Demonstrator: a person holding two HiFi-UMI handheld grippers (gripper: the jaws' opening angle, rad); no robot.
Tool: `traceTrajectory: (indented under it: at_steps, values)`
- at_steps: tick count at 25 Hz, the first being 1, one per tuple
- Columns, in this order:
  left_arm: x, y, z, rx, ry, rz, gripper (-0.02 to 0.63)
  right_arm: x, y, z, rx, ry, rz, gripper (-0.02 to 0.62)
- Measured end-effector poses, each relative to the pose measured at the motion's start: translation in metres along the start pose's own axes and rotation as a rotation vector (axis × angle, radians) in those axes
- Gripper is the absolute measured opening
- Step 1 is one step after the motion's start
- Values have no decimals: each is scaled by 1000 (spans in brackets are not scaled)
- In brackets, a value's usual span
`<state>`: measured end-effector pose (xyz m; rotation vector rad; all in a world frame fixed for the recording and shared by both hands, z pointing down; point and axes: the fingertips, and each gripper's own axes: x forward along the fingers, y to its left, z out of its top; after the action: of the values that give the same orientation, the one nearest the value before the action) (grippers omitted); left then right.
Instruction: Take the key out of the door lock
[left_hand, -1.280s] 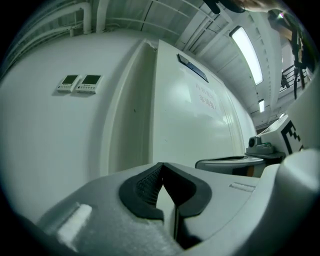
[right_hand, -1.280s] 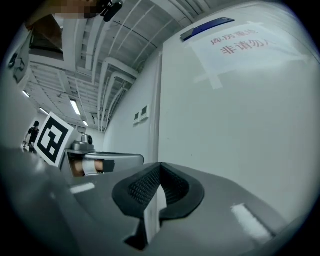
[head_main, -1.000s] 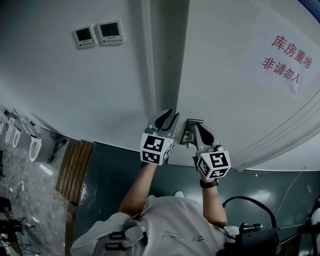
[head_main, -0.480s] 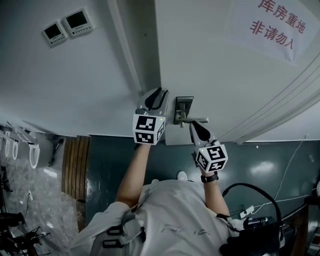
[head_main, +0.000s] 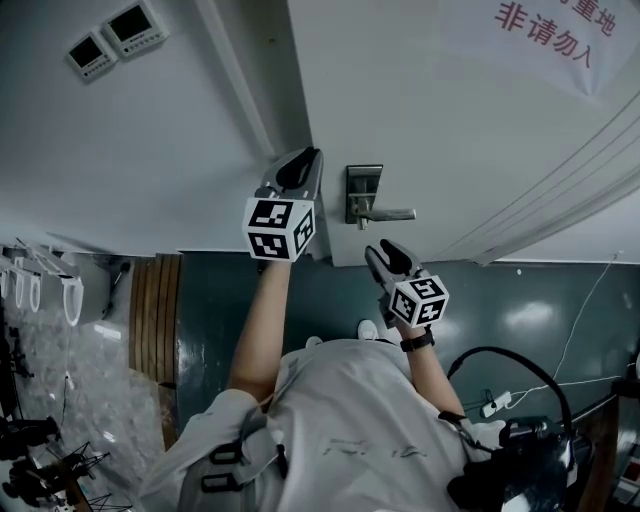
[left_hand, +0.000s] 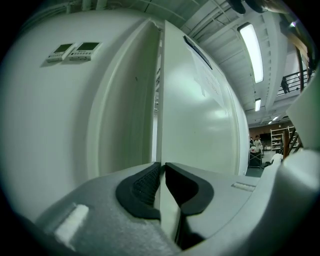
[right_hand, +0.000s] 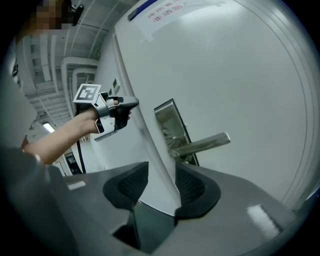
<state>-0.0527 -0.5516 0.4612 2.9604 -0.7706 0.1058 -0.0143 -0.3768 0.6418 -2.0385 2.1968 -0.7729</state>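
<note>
Our left tongs (head_main: 304, 158) have just closed narrow on the edge of the door (head_main: 420, 100). Our right tongs (head_main: 383, 252) have just opened wide, empty, below the lock (head_main: 363, 190). We cannot spot the key. If it slipped from those open tongs, it could get lost.

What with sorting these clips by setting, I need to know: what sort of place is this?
Probably a restricted storeroom entrance inside a utility or industrial building: a white door with a lever handle, a paper notice in red Chinese characters on it, and two control panels on the wall beside it.
</note>
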Motion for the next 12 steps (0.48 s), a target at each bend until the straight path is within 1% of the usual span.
traceTrajectory:
  at_steps: [3,6,10,12]
  values:
    - [0,-1,-1,15,-2,17,35,10,-13,-14,140,-8,23,203]
    - [1,0,-1,25,-7,25,34,27,-26,-19,269,-33,37,211]
    - [0,0,-1,29,-9,32,34,55,-39,-22,346,-43,30,211]
    - [0,0,-1,30,-8,32,34,68,-45,-26,410,-49,30,211]
